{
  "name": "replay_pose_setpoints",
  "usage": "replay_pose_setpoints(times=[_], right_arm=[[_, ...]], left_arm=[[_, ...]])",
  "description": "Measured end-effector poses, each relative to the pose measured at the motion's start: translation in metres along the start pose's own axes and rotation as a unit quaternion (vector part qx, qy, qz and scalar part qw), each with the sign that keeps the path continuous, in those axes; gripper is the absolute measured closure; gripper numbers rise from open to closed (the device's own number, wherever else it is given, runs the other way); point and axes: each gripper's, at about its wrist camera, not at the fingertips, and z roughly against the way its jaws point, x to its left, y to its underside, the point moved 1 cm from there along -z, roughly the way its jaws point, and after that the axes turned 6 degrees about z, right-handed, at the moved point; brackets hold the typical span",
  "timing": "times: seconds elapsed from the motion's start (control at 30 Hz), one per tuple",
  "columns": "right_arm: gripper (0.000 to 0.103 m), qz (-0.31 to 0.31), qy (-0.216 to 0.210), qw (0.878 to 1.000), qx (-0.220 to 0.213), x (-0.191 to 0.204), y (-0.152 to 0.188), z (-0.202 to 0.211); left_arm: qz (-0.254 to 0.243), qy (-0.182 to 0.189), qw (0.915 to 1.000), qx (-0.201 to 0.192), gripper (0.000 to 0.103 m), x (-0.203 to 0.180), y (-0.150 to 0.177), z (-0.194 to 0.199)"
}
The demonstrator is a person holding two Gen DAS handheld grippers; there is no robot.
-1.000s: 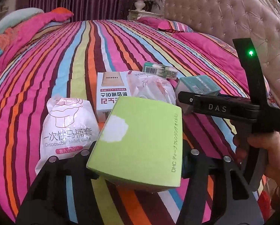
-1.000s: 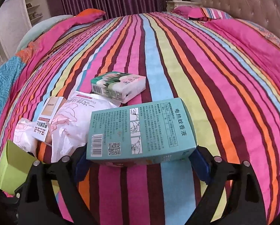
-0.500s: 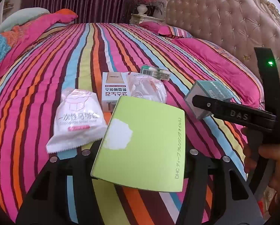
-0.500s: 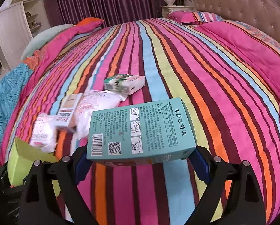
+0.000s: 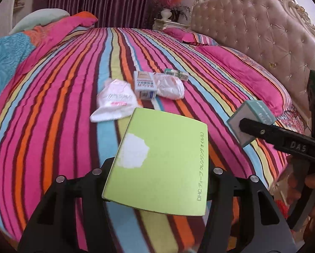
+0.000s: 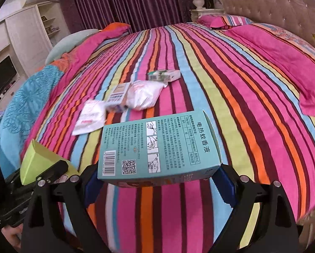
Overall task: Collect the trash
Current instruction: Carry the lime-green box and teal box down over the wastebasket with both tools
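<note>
With the left gripper (image 5: 157, 181) pinching the green box (image 5: 163, 164) and the right gripper (image 6: 159, 181) clamping the teal carton (image 6: 157, 147), I'd keep both squeezes firm and level until they're over a bin.

This is a home bedroom. A wide bed (image 5: 73, 97) under a striped pink, orange and blue cover fills both views, backed by a tufted, carved headboard (image 5: 262, 33). Purple curtains (image 6: 125, 2) hang behind, a vase of flowers (image 5: 166, 10) stands on a nightstand, and white built-in cabinets (image 6: 26, 33) (with a dark television (image 6: 1, 78)) line one wall.
</note>
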Motion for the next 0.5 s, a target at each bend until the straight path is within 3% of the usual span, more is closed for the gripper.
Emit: replay_pose_setpoints(times=[0.5], right_arm=[[0.018,-0.012,-0.034,0.998,0.043,0.045,0.088,0.049]], left_arm=[[0.001,-0.009,0.9993,0.037,0.048,0.003,0.099,0.069]])
